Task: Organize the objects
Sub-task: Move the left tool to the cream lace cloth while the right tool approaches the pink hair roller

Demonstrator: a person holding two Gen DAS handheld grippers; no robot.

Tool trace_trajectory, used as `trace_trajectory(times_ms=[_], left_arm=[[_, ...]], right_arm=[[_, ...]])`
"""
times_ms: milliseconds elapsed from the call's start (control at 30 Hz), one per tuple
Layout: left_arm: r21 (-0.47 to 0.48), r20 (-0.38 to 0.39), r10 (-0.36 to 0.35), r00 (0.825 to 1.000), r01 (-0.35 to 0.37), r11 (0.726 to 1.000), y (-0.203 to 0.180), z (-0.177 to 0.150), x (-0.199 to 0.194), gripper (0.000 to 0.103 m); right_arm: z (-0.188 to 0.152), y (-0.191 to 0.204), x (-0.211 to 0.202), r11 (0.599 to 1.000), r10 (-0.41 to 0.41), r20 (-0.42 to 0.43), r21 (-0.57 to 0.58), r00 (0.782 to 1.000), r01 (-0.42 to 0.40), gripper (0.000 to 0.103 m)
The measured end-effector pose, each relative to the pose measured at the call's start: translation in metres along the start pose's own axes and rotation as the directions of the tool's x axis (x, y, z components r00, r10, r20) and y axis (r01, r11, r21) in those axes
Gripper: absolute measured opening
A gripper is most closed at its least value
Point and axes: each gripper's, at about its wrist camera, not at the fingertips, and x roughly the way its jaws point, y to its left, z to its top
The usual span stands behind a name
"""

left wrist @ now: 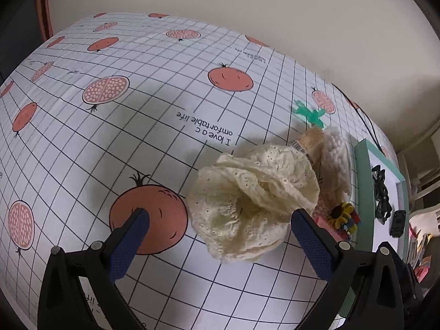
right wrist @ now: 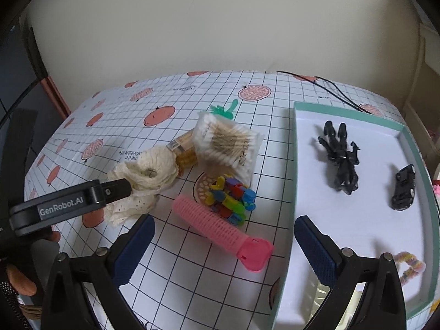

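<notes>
A cream lace scrunchie lies on the pomegranate-print tablecloth. My left gripper is open, its fingers on either side of the scrunchie's near edge, with nothing clamped. In the right wrist view, one left finger touches the scrunchie. My right gripper is open and empty above a pink hair roller. Behind the roller sit a pile of colourful clips, a bag of cotton swabs, an amber packet and a green clip.
A teal-rimmed white tray on the right holds a black claw clip, a black toy car and a pastel hair tie. A black cable runs behind it. A hand grips the left handle.
</notes>
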Motion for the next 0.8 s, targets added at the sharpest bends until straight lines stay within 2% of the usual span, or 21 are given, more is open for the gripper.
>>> trace_trajectory(times_ms=[300,600,800], left_arm=[[0.016,-0.044,-0.011,0.999,0.012,1.0,-0.006,0.002,0.017,0.102],[0.029,-0.035,-0.013,0.999,0.014,0.999,-0.016,0.002,0.024,0.102],[0.024,-0.032,-0.009,0.999,0.01,1.0,-0.015,0.003,0.026,0.102]], right_arm=[[0.002,-0.002,0.012,1.0,0.01,-0.015,0.001,1.0,-0.01,0.098],[0.001,0.0,0.023,1.0,0.011,-0.037,0.0,0.999,-0.011,0.095],[-0.003,0.008,0.025,0.999,0.035,-0.079,-0.037,0.996,-0.038,0.086]])
